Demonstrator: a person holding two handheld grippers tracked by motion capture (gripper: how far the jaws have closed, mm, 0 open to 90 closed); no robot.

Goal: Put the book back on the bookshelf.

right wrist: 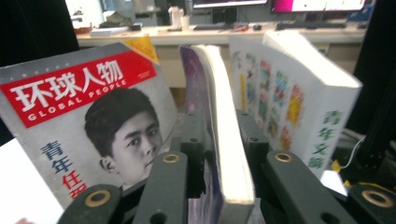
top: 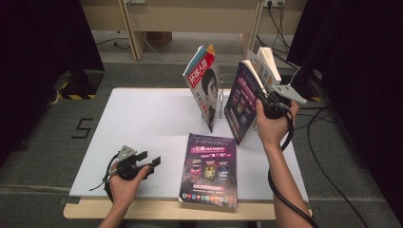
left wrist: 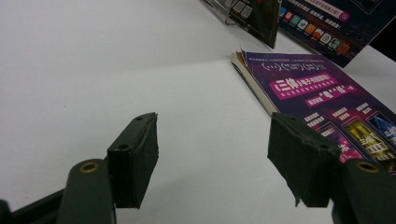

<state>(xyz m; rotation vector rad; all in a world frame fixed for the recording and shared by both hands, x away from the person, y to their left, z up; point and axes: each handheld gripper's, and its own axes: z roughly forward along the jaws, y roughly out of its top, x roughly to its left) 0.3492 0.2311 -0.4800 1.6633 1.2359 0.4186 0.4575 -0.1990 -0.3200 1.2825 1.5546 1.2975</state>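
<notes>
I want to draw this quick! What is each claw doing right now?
Left claw: open, holding nothing, over the white table.
Right claw: around the upright purple magazine; whether it still presses cannot be told.

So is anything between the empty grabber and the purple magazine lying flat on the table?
No. The left gripper has open jaws, and just bare white table lies between it and the flat purple magazine.

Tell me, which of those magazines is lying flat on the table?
The purple magazine near the table's front edge, between the two hands. It alone lies flat; the red-titled one and the others behind it stand upright.
</notes>
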